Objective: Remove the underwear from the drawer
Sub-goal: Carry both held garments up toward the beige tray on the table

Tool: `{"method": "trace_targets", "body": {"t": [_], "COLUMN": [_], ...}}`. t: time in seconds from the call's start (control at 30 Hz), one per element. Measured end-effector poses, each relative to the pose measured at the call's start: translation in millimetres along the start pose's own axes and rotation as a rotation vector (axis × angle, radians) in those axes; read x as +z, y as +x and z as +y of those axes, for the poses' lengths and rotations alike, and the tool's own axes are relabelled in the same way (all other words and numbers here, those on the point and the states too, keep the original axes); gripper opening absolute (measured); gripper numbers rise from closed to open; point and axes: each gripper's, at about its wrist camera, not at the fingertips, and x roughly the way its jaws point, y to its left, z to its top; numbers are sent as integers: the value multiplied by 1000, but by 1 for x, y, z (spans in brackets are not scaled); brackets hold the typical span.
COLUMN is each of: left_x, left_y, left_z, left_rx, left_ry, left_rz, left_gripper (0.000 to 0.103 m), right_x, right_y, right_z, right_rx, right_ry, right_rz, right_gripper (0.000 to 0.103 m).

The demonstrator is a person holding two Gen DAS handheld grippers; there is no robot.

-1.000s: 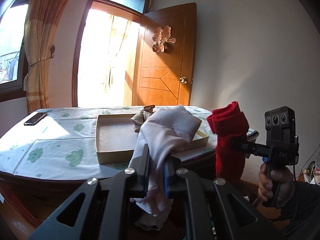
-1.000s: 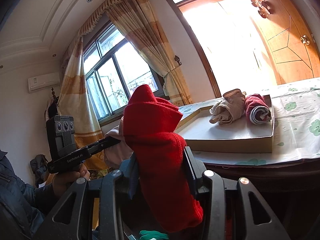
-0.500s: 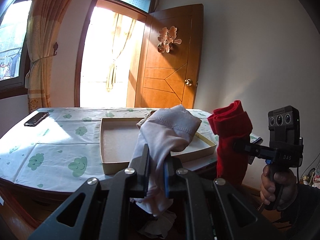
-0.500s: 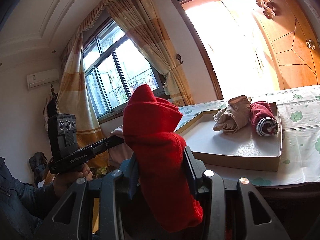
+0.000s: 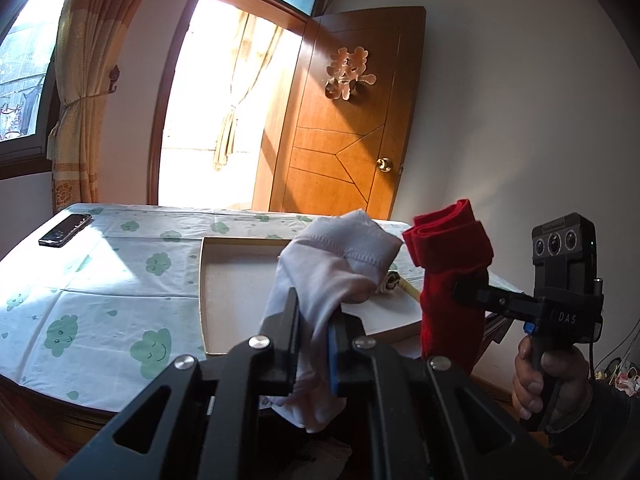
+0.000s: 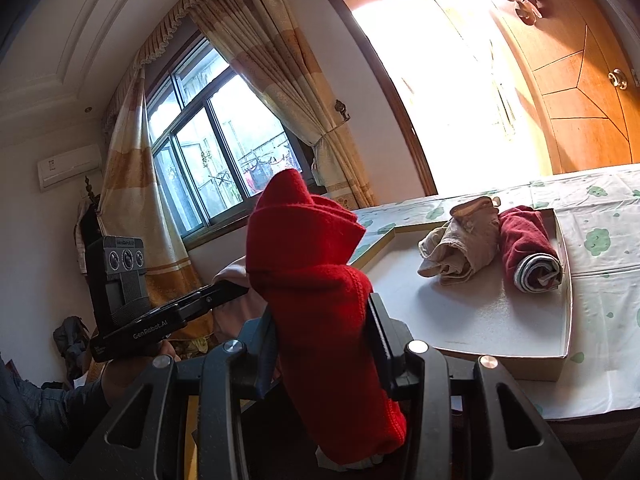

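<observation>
Left hand-held gripper point(image 5: 314, 334) is clamped tight on pale underwear point(image 5: 336, 264); the right hand-held gripper point(image 6: 322, 344) squeezes a red pair point(image 6: 316, 276). Both hang in the air near the bench point(image 5: 100, 280), probably bound for the shallow box point(image 6: 480, 320) where two rolled pairs point(image 6: 492, 242) lie.

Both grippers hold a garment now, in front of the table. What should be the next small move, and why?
Probably carry both forward over the shallow box and lower them: the left gripper pinches the white garment, the right gripper the red one, and two rolled pieces already lie there.
</observation>
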Motion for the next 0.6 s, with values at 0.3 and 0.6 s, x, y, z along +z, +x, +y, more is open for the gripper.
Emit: {"method": "trace_targets", "body": {"t": [0.3, 0.6], "left_x": [20, 37], "left_y": [17, 40], "left_z": [13, 29], "left_rx": [8, 11], "left_ry": [-25, -66], "left_rz": [11, 40], "left_gripper": [9, 9], "right_x": [21, 43], "right_y": [15, 38], "right_z": [-7, -7], "right_rx": [-9, -13], "right_ry": [43, 65], "right_rz": [9, 25], "right_gripper": [43, 43]}}
